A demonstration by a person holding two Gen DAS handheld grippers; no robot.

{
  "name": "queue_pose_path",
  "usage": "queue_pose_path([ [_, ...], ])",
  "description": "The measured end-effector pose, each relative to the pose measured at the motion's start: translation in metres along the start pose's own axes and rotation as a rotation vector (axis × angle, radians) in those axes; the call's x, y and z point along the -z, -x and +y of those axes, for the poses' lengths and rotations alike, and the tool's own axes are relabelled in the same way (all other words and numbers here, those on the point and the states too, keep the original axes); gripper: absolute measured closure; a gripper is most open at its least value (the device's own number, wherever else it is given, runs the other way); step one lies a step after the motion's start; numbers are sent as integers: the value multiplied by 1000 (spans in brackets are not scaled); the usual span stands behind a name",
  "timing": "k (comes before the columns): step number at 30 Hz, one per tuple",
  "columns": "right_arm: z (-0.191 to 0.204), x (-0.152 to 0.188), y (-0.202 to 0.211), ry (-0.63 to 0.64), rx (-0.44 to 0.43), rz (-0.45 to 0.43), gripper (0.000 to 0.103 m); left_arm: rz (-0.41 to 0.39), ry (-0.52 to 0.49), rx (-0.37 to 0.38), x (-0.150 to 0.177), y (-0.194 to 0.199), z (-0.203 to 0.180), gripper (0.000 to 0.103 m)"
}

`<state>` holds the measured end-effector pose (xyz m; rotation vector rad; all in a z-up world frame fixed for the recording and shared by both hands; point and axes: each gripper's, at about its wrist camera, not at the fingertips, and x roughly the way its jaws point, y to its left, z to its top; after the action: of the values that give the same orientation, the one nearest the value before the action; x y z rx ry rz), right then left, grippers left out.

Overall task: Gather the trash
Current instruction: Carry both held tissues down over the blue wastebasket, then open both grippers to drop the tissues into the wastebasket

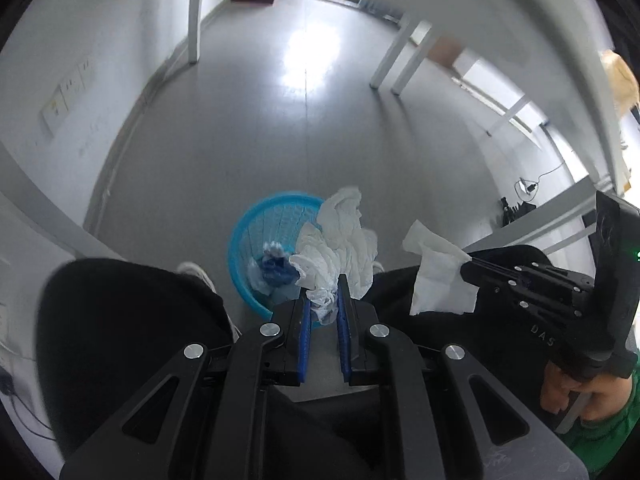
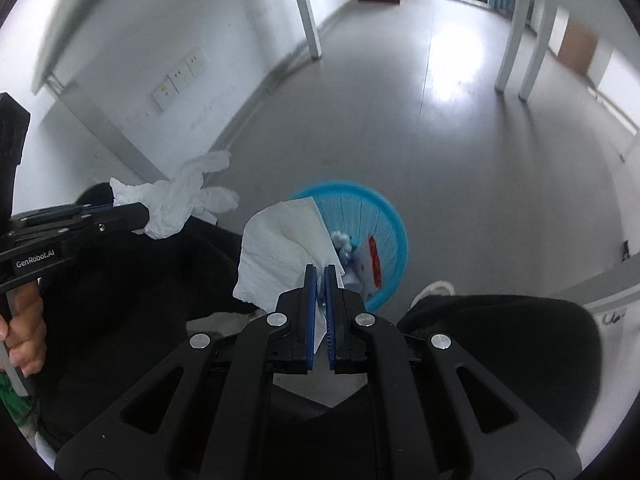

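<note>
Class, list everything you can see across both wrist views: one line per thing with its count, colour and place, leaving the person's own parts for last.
Waste basket: one, blue, on the floor between the person's legs, trash already inside.
Crumpled tissue: one, white, pinched in the left gripper above the basket.
Flat tissue: one, white, pinched in the right gripper above the basket.
Table legs: several, white, standing on the grey floor.
Wall sockets: a few, white, low on the wall.
Left gripper: one, black with blue fingers, shut on the crumpled tissue.
Right gripper: one, black with blue fingers, shut on the flat tissue.
Legs: two, black trousers, either side of the basket.
</note>
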<state>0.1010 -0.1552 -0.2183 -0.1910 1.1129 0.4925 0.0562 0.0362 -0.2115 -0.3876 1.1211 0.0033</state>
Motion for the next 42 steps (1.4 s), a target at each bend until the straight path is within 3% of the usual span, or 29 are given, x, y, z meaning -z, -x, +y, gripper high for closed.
queue_pose_path([
  [6, -12, -8, -42, -46, 20, 83, 99, 64, 40, -47, -15, -37, 16, 93],
  [22, -38, -34, -151, -127, 64, 247, 99, 272, 123, -70, -49, -148, 27, 92],
  [24, -39, -35, -162, -137, 59, 259, 98, 299, 141, -103, -49, -158, 29, 93],
  [28, -44, -36, -172, -154, 51, 265, 96, 278, 145, -97, -51, -165, 24, 91],
  [29, -46, -35, -175, -158, 47, 267, 93, 268, 152, -88, -53, -165, 26, 86],
  [30, -46, -37, -178, -159, 45, 269, 90, 258, 162, -84, -54, -166, 28, 74],
  [32, -47, -38, -181, -166, 44, 265, 68, 237, 193, -79, -56, -164, 35, 51],
  [34, -51, -39, -181, -183, 47, 253, 55, 231, 206, -83, -55, -163, 36, 50],
  [39, -46, -41, -181, -178, 38, 256, 55, 238, 199, -71, -54, -158, 33, 50],
  [42, -40, -42, -169, -155, 36, 229, 44, 215, 157, -92, -51, -146, 30, 50],
])
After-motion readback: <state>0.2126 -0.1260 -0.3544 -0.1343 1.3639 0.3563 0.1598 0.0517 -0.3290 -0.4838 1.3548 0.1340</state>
